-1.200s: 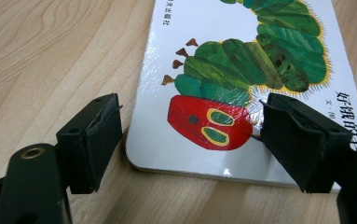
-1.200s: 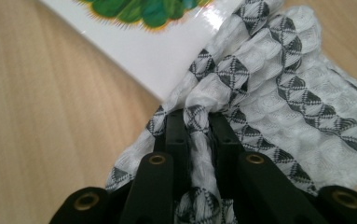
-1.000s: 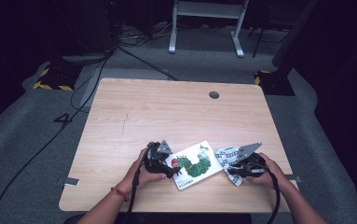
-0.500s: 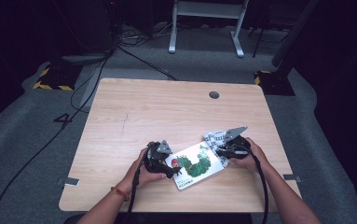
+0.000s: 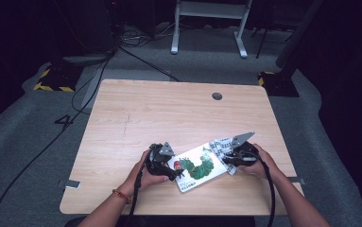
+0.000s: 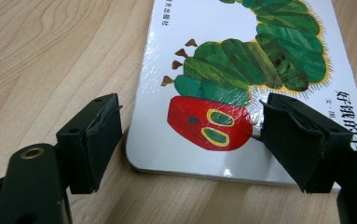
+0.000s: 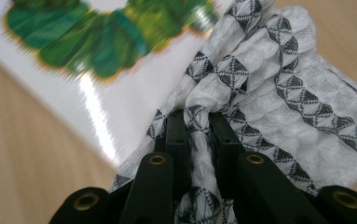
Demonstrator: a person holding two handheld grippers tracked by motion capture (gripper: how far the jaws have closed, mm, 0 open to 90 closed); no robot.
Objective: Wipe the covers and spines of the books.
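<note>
A white board book (image 5: 195, 168) with a green caterpillar on its cover lies flat near the table's front edge. My left gripper (image 5: 169, 169) stands open at the book's left corner; in the left gripper view the book (image 6: 241, 88) lies between the spread jaws, one jaw on the wood and the other over the cover. My right gripper (image 5: 229, 157) is shut on a white cloth with black diamond patterns (image 5: 222, 147). In the right gripper view the cloth (image 7: 269, 88) is bunched between the jaws and drapes over the book's right end (image 7: 97, 60).
The wooden table (image 5: 178, 123) has a round cable hole (image 5: 217, 96) at the back right. A metal bracket (image 5: 70, 184) sticks out at the front left edge. Cables and a white stand frame lie on the grey floor behind.
My right gripper carried the cloth left and up onto the book's right end, then slid back a little toward the right. The left gripper and the book stayed put.
</note>
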